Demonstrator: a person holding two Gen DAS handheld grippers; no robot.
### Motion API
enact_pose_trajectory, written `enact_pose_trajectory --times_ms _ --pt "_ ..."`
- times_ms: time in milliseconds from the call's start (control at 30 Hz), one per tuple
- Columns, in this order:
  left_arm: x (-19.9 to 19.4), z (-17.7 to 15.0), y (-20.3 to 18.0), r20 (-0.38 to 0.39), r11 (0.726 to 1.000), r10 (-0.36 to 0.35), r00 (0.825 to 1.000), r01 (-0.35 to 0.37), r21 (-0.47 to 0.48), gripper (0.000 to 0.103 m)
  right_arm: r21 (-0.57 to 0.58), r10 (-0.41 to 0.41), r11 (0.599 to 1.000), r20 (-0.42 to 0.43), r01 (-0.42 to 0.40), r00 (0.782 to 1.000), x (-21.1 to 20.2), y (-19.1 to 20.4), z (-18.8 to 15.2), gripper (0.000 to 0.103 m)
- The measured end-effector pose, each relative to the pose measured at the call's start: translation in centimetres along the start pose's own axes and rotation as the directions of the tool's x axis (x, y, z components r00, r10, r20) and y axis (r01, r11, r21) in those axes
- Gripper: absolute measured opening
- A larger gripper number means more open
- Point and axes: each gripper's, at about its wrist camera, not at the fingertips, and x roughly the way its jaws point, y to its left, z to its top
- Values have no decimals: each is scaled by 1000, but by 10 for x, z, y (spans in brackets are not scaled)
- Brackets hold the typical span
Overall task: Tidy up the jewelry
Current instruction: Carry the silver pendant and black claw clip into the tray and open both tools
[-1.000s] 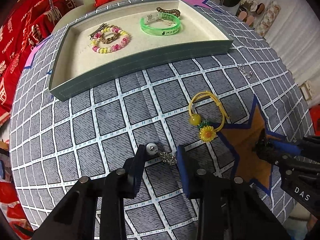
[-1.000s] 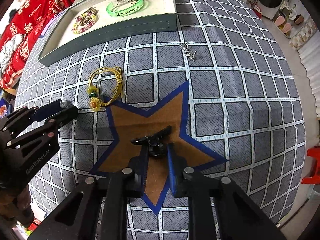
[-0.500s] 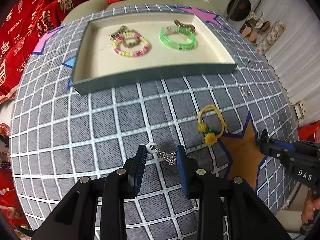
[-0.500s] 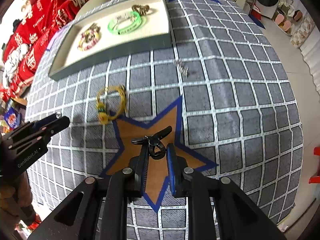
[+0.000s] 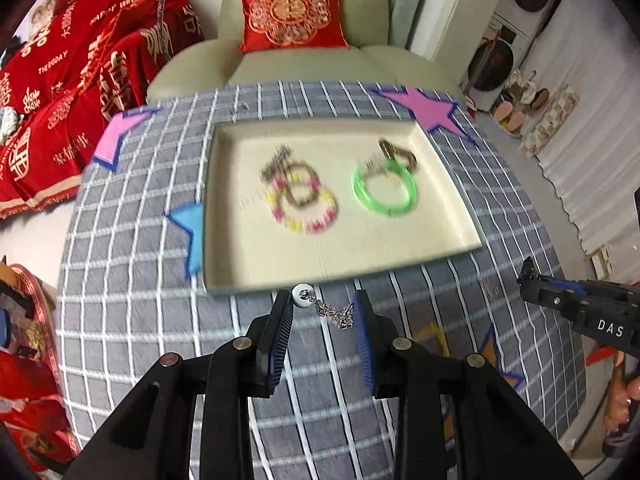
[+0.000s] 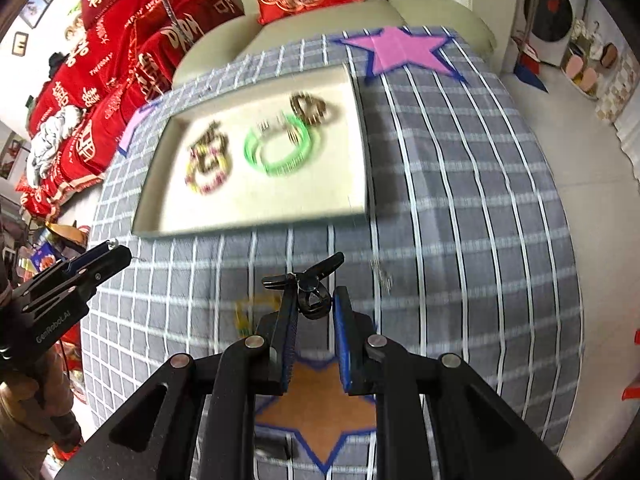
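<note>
Left gripper (image 5: 323, 314) fingers clamp a light, limp silver chain with pearl bead (image 5: 301, 294), dangling, snag-prone, above tabletop short of tray (image 5: 452, 184); right gripper (image 6: 316, 312) fingers pinch stiff black hair clip (image 6: 310, 286) at its sprung middle.

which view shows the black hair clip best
The right wrist view: the black hair clip sits sharp and centred between the right gripper's fingers. In the left wrist view only that gripper's tip shows at the right edge, and the clip cannot be made out there.
</note>
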Motion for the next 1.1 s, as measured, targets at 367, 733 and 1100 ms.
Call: enact_pose_trajectory --times_ms 367,733,1100 --pt "32 50 18 19 997 44 999 -43 -65 39 -65 42 997 6 -41 999 30 17 75 19" --pt "79 72 31 -29 990 99 995 -101 -102 39 -131 85 988 -11 -86 996 79 45 138 19" --pt "118 78 35 -84 983 136 987 -145 -109 39 -154 93 983 -69 -103 993 138 59 175 19"
